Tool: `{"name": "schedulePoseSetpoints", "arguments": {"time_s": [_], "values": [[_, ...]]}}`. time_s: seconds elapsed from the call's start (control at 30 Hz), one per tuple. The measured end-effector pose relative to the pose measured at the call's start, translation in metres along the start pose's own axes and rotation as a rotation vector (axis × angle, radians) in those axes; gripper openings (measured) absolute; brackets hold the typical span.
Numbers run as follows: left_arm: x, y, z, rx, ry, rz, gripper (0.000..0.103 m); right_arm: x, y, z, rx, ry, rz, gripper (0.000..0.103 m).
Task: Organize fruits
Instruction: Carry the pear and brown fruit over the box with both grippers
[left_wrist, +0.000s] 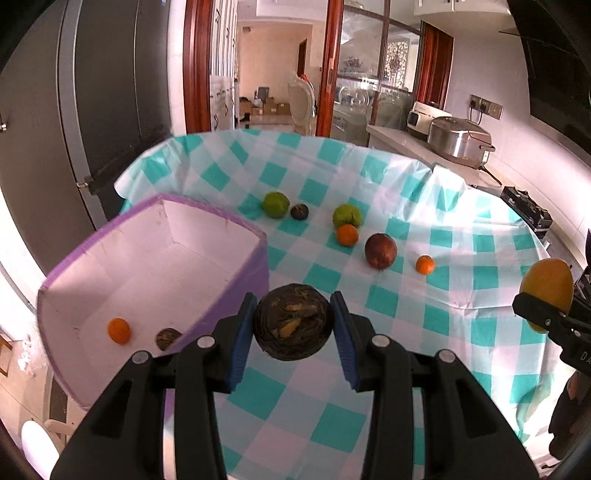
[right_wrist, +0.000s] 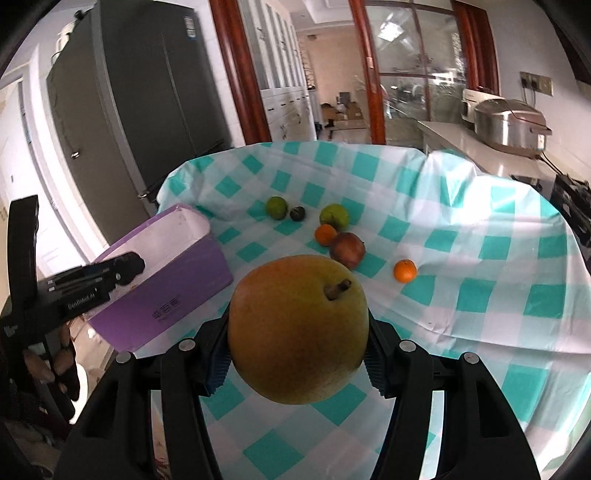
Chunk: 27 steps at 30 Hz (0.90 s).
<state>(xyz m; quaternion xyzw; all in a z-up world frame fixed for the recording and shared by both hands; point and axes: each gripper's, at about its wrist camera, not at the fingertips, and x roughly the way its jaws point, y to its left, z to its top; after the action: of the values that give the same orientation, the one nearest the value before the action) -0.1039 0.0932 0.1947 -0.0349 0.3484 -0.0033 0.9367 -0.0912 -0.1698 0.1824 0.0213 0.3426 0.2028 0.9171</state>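
My left gripper (left_wrist: 293, 325) is shut on a dark round fruit (left_wrist: 293, 326) and holds it above the table beside the purple box (left_wrist: 155, 258). The box holds a small orange (left_wrist: 119, 330) and a small dark fruit (left_wrist: 168, 338). My right gripper (right_wrist: 297, 341) is shut on a yellow-brown pear (right_wrist: 297, 332), also seen at the right edge of the left wrist view (left_wrist: 548, 291). On the checked cloth (left_wrist: 461, 325) lie two green fruits (left_wrist: 276, 205) (left_wrist: 346, 216), a small dark fruit (left_wrist: 299, 212), two oranges (left_wrist: 347, 235) (left_wrist: 424, 264) and a dark red fruit (left_wrist: 380, 251).
A dark fridge (right_wrist: 147, 110) stands behind the box at the left. A counter with a steel cooker (left_wrist: 460, 142) runs along the right. A doorway (left_wrist: 273, 74) opens behind the table. The table's cloth hangs over its edges.
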Motion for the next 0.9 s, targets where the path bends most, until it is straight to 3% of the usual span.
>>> {"name": "schedulePoseSetpoints", "arguments": {"time_s": [0.2, 0.47, 0.7, 0.9], "values": [[-0.023, 0.015, 0.007, 0.010, -0.039, 0.028, 0.041, -0.011, 0.010, 0.004, -0.061, -0.003, 0.016, 0.059], [-0.039, 0.054, 0.026, -0.047, -0.082, 0.066, 0.041, -0.012, 0.023, 0.020, -0.142, -0.011, 0.040, 0.059], [-0.023, 0.105, 0.033, -0.129, -0.063, 0.119, 0.041, 0.035, 0.054, 0.030, -0.219, 0.082, 0.100, 0.059], [-0.003, 0.165, 0.038, -0.220, -0.043, 0.166, 0.041, 0.089, 0.113, 0.046, -0.329, 0.155, 0.203, 0.059]]}}
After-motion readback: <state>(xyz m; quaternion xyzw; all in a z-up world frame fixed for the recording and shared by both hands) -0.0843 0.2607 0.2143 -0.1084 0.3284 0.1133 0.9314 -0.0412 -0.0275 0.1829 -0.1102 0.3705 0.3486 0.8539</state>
